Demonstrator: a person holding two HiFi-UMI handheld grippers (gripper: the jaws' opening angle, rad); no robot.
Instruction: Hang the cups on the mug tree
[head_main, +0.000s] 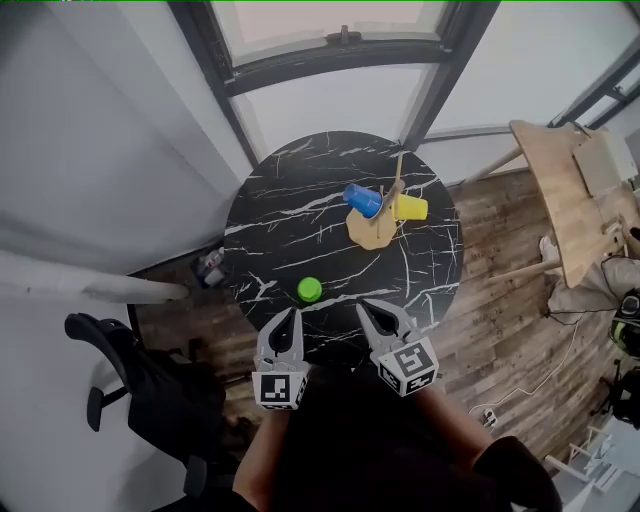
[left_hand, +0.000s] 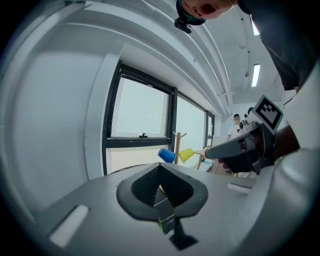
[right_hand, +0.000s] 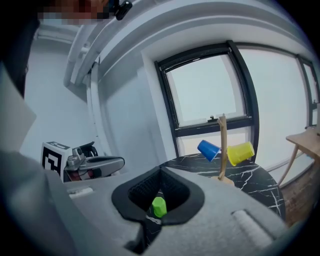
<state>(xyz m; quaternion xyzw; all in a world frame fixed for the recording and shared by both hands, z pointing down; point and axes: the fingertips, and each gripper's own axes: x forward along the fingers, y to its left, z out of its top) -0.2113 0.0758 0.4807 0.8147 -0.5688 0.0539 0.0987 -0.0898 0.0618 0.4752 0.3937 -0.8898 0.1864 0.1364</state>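
L gripper (head_main: 290, 315) & R gripper (head_main: 364, 310) both shut, empty, at table (head_main: 270, 210) edge. I'd say they're staged for green cup (head_main: 310, 290), last one off the tree (head_main: 393, 195).

A round black marble-patterned table (head_main: 290, 215) stands on a wood-plank floor (head_main: 500, 270) beside dark-framed windows (head_main: 330, 45) and a white wall (head_main: 90, 150). A pale wooden table (head_main: 560, 190) sits at right, a black office chair (head_main: 140, 390) at left.

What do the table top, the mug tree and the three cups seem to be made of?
Table top: black marble or a marble-look laminate, smooth, white veins. Mug tree: pale bare wood, matte. Blue cup, yellow cup, green cup: probably plastic, judging by uniform bright colour.
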